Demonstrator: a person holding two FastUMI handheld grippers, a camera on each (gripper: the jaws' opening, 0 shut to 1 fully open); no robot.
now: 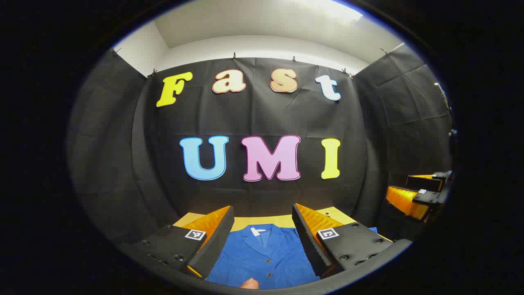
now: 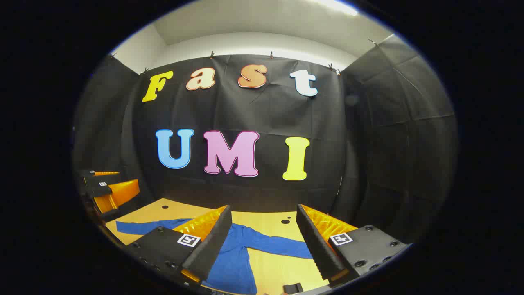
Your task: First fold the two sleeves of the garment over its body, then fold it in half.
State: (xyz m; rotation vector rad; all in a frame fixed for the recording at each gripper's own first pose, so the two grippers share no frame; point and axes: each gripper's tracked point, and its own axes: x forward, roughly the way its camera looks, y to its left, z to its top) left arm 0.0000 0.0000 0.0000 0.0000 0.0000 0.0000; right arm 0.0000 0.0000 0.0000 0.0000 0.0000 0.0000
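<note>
Where sleeves spread, garment (image 2: 233, 254) flat

Each gripper, left gripper (image 1: 262, 241) and right gripper (image 2: 262, 241), has wedge-shaped ribbed fingers on dark screw-studded blocks bearing small square black-and-white markers.

The left hand-held gripper (image 1: 262, 237), fingers apart, hangs above the blue garment (image 1: 262, 258), seemingly unfolded.
</note>
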